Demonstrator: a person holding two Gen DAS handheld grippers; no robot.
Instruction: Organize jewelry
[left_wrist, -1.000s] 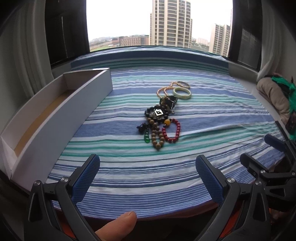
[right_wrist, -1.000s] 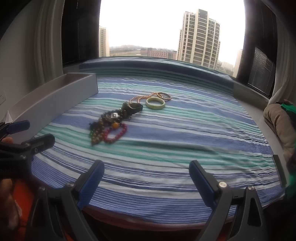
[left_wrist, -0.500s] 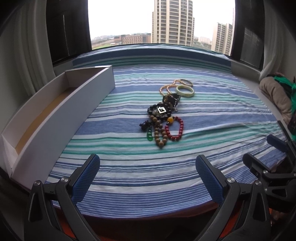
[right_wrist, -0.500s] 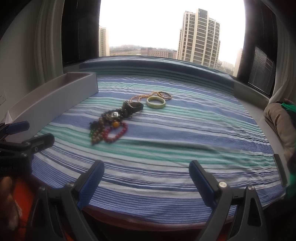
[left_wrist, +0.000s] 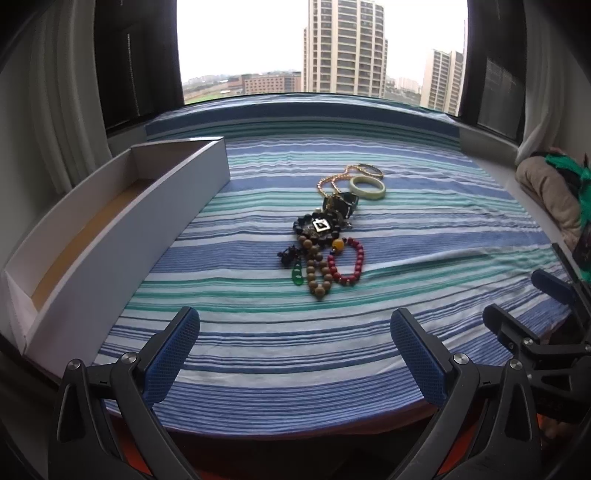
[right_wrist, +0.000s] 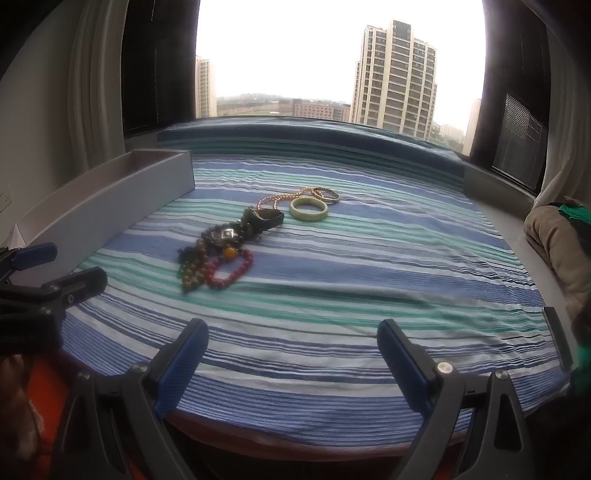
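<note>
A heap of jewelry lies mid-cloth: a red bead bracelet (left_wrist: 347, 263), a brown wooden bead string (left_wrist: 316, 271), a green pendant (left_wrist: 296, 275), dark beads with a square charm (left_wrist: 320, 225), a gold chain (left_wrist: 330, 181) and a pale jade bangle (left_wrist: 367, 187). The heap also shows in the right wrist view (right_wrist: 225, 251), with the bangle (right_wrist: 308, 209). My left gripper (left_wrist: 295, 336) is open and empty, short of the heap. My right gripper (right_wrist: 291, 347) is open and empty, near the front edge.
A long white open box (left_wrist: 110, 229) lies along the left of the striped cloth (left_wrist: 424, 229). A beige bundle with green fabric (left_wrist: 550, 192) sits at the right. A window ledge runs along the back. Each gripper shows at the edge of the other's view.
The left gripper has risen slightly and edged toward the heap; a fingertip seen below it earlier is out of view. The right view has shifted slightly.
</note>
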